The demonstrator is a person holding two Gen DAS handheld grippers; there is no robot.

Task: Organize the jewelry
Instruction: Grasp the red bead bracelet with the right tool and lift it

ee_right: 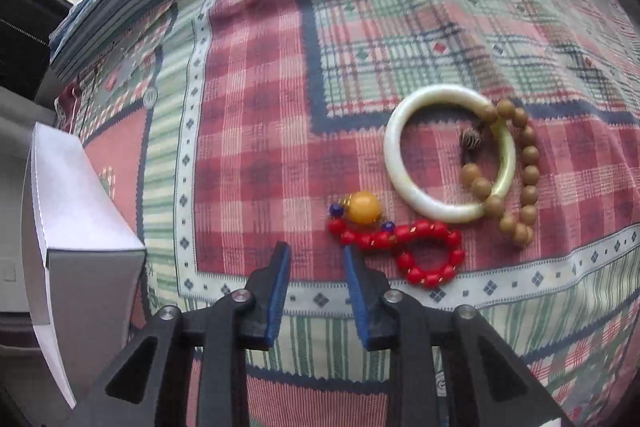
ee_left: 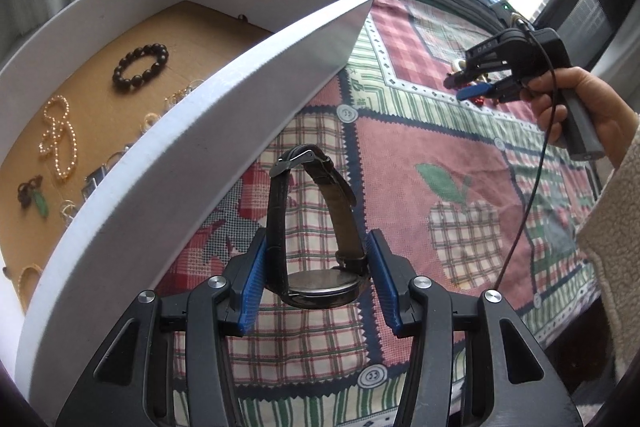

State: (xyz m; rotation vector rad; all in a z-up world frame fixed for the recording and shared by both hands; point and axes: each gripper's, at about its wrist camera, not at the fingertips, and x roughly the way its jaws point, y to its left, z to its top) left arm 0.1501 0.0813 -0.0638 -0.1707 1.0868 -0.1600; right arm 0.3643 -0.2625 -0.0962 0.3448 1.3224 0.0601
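A black-strapped wristwatch (ee_left: pixel 320 283) stands upright between the blue pads of my left gripper (ee_left: pixel 316 239), which is shut on its case and strap, just right of the white box wall (ee_left: pixel 224 131). My right gripper (ee_right: pixel 316 251) points down at the cloth with its jaws narrowly apart and nothing between them. Just beyond its tips lies a red bead bracelet (ee_right: pixel 424 255) with an amber bead (ee_right: pixel 363 207). A white jade bangle (ee_right: pixel 400 131) and a wooden bead bracelet (ee_right: pixel 530 171) overlap behind it. In the left wrist view the right gripper (ee_left: pixel 466 85) hovers over these pieces.
Inside the box lie a black bead bracelet (ee_left: pixel 141 66), a pearl strand (ee_left: pixel 58 139), a green pendant (ee_left: pixel 40 205) and several small pieces. A patchwork cloth (ee_left: pixel 460 187) covers the table. The box corner (ee_right: pixel 80 203) stands left of the right gripper. A person's hand (ee_left: pixel 576 107) holds that gripper.
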